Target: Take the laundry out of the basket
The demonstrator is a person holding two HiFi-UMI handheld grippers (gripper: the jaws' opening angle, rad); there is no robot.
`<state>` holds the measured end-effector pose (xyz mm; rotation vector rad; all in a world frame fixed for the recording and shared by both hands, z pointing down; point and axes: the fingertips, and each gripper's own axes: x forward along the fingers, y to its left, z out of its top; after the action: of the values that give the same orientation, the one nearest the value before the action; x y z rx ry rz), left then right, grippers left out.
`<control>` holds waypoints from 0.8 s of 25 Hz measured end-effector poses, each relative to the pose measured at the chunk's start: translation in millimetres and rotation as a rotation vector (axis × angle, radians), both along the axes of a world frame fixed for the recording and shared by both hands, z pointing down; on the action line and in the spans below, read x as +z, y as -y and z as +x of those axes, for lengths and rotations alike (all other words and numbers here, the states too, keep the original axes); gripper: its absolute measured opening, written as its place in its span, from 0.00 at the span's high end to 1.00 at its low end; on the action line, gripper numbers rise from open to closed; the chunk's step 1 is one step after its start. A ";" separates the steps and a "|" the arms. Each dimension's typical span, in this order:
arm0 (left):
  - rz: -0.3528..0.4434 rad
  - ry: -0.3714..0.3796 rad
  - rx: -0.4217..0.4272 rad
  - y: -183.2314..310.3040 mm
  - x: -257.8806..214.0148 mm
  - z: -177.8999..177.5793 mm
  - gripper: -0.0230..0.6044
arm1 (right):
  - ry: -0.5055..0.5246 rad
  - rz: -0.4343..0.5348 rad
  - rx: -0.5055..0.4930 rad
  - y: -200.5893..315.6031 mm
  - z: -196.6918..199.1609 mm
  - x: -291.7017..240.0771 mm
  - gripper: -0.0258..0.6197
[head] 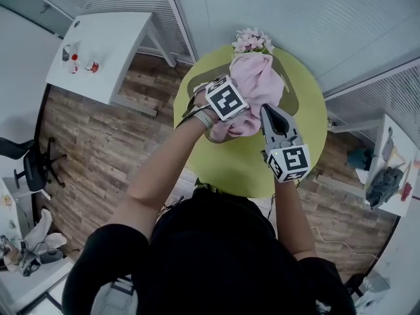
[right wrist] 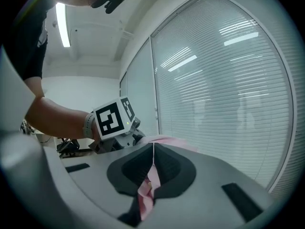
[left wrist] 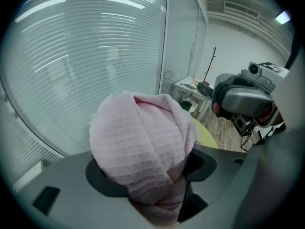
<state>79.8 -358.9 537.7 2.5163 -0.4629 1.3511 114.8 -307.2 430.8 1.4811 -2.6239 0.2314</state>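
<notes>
A pink waffle-weave cloth [head: 254,84] is held up over the round yellow-green table [head: 308,120], between both grippers. My left gripper [head: 231,107] is shut on a thick bunch of the pink cloth [left wrist: 143,147], which bulges up between its jaws. My right gripper [head: 268,113] is shut on a thin fold of the same cloth [right wrist: 151,180], pinched flat between its jaws. In the right gripper view the left gripper's marker cube [right wrist: 113,119] shows just beyond the cloth. The basket is hidden under the cloth and the grippers.
A bunch of pink flowers [head: 252,42] stands at the table's far edge, close to the window blinds. A white desk [head: 98,51] with small items sits at the far left, a black office chair [head: 33,166] at the left. Wooden floor lies around the table.
</notes>
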 end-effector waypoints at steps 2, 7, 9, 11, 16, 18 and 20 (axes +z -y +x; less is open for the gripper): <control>0.011 0.011 0.024 -5.0 -10.7 -3.2 0.45 | -0.005 0.016 0.009 -4.5 -2.9 -7.9 0.92; 0.039 0.014 0.083 -22.6 -35.0 -6.9 0.45 | -0.006 0.064 0.031 -18.1 -3.8 -29.3 0.92; 0.068 0.002 0.105 -26.5 -48.6 -6.0 0.45 | -0.012 0.085 0.036 -23.4 -6.4 -37.8 0.92; 0.072 0.001 0.123 -36.7 -57.0 -7.8 0.45 | -0.025 0.110 0.041 -32.0 -10.2 -46.8 0.92; 0.065 0.010 0.158 -61.0 -70.7 -15.3 0.45 | -0.060 0.155 0.063 -46.8 -15.0 -64.3 0.92; 0.070 0.005 0.174 -72.5 -75.1 -18.2 0.45 | -0.066 0.161 0.075 -55.4 -17.2 -67.6 0.92; 0.100 -0.004 0.198 -81.9 -82.9 -18.9 0.45 | -0.072 0.166 0.087 -65.3 -19.6 -70.2 0.92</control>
<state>60.9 -277.0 454.8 2.7071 -0.2932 1.4237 95.2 -241.9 360.6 1.6241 -2.5791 -0.0334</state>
